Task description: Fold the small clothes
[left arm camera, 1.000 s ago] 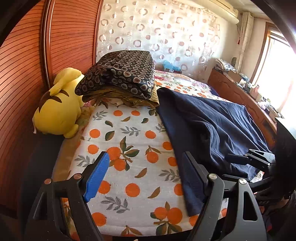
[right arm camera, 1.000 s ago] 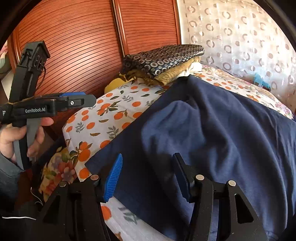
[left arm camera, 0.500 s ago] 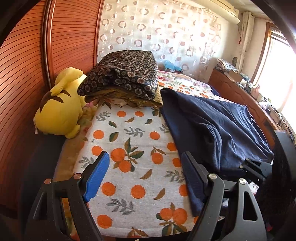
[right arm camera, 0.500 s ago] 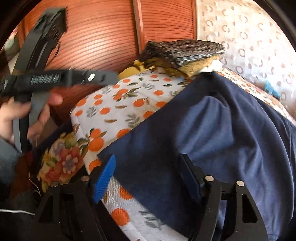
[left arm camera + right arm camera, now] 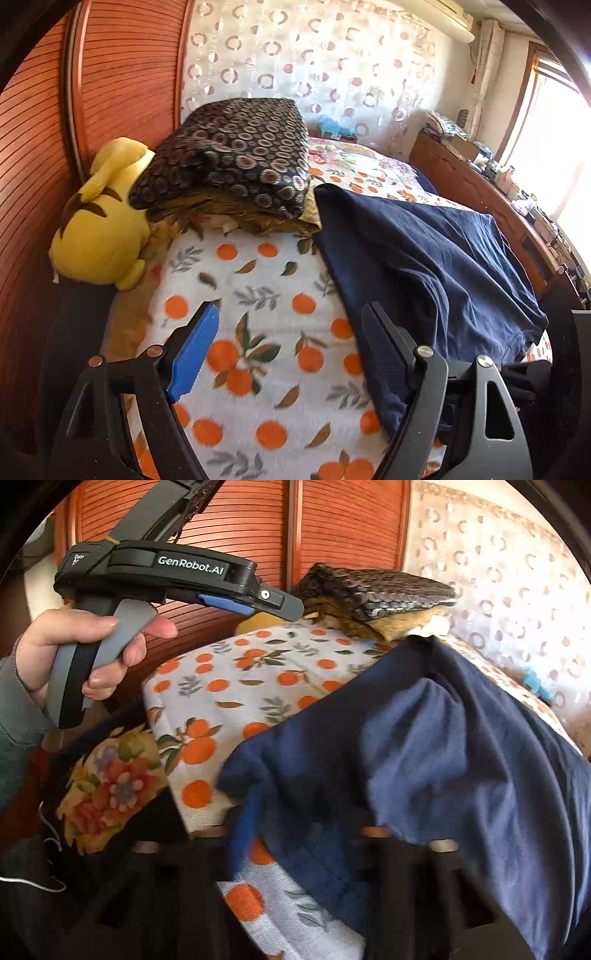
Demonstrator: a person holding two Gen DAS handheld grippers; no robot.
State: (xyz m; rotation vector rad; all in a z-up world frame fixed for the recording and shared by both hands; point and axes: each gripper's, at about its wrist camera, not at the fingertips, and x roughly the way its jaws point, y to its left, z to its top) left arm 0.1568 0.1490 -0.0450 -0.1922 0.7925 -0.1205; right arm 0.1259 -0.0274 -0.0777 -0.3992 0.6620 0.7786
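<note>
A navy garment [image 5: 424, 251] [image 5: 443, 738] lies spread over the right half of an orange-print blanket [image 5: 258, 295] [image 5: 240, 672] on the bed. My right gripper [image 5: 306, 827] is blurred at the garment's near edge. Its jaws are closing with the bunched navy cloth between them, and a fold rises above the fingers. My left gripper [image 5: 290, 314] stands open over the blanket with nothing between its pads, its right finger beside the garment's left edge. In the right wrist view the left gripper [image 5: 288, 607] hovers above the blanket's near corner, held by a hand [image 5: 85, 642].
A stack of folded patterned fabric [image 5: 240, 158] [image 5: 376, 587] sits at the head of the bed beside a yellow plush toy [image 5: 99, 236]. Slatted wooden doors [image 5: 37, 110] run along the left. A wooden bed board [image 5: 472, 184] and cluttered ledge lie right. A floral sheet [image 5: 110, 782] hangs at the near corner.
The right gripper's jaws came together on the garment's near edge, and the cloth there has bunched up. The left gripper moved forward over the blanket and is larger in the right view.
</note>
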